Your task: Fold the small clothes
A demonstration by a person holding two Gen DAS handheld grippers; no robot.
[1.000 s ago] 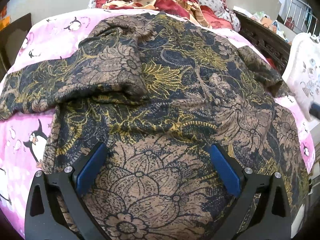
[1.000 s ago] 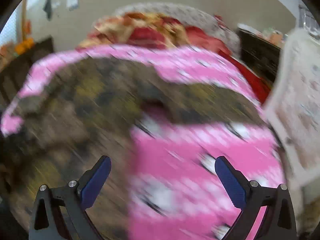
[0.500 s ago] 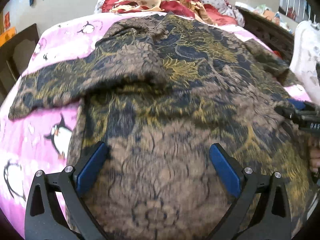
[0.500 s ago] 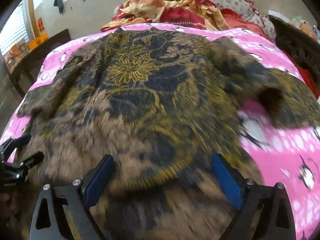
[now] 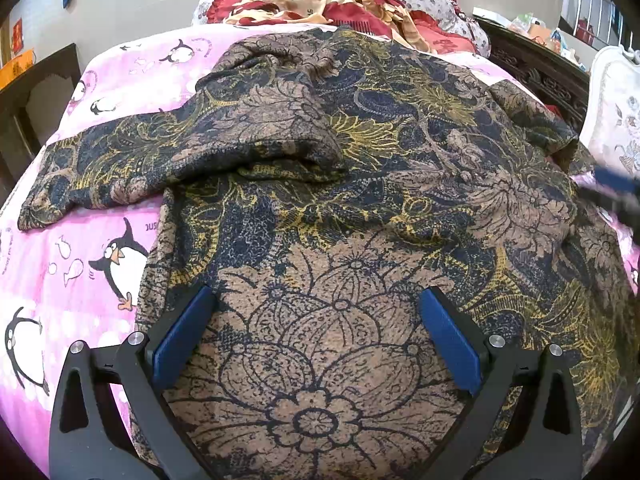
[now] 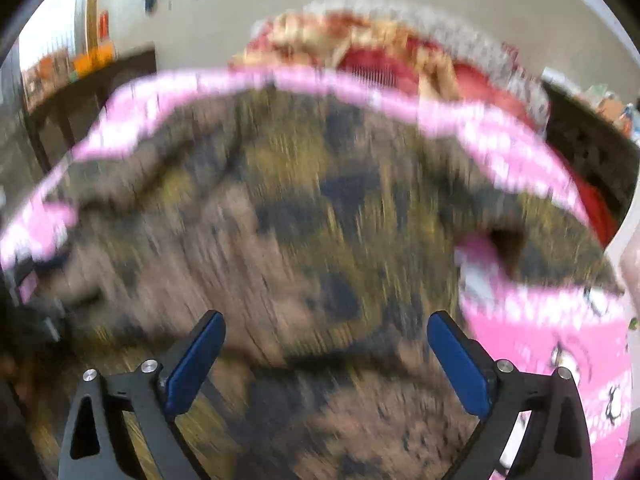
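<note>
A brown, navy and gold floral garment (image 5: 360,208) lies spread on a pink penguin bedsheet (image 5: 60,264). Its left sleeve (image 5: 132,160) stretches to the left, with a fold of cloth lying over it. My left gripper (image 5: 318,304) is open and empty above the garment's near hem. My right gripper (image 6: 326,328) is open and empty over the same garment (image 6: 300,220), in a blurred view. Its blue tip shows at the right edge of the left wrist view (image 5: 616,190). The right sleeve (image 6: 532,240) lies toward the right.
A heap of red and cream bedding (image 5: 332,0) lies at the head of the bed. A dark carved wooden frame (image 5: 540,76) and a white headboard (image 5: 616,116) stand at the right. Dark furniture (image 5: 36,92) stands at the left.
The right gripper has swung across the garment and its view is blurred with motion. The left gripper has shifted slightly over the hem. Both stay open.
</note>
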